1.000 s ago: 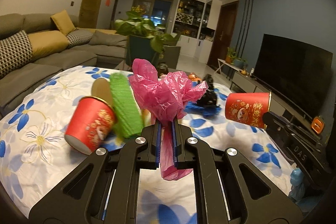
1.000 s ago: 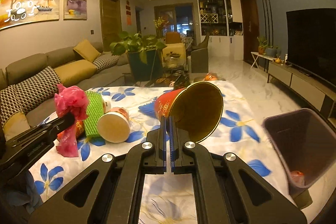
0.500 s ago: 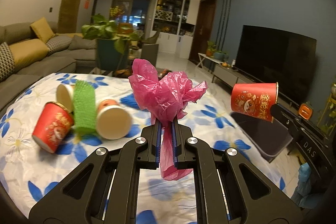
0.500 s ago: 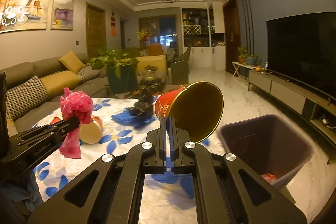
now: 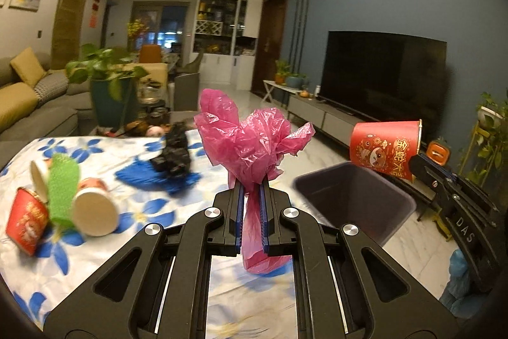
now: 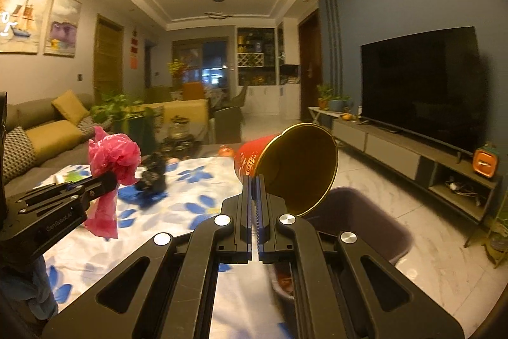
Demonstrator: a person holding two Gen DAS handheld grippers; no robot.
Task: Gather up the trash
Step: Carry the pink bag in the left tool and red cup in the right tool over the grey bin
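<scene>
Currently the right gripper, clamped on the red cup, hangs above the bin at 2 o'clock, nearer than the left gripper pinching the pink bag.

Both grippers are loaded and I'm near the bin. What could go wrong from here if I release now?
1. The right gripper pinches the red paper cup only by its rim. In the left wrist view the cup looks near the far edge of the trash bin, so it might fall outside.
2. The pink plastic bag in the left gripper is over the flowered tablecloth, short of the bin. It is light and may drift or cling.
</scene>
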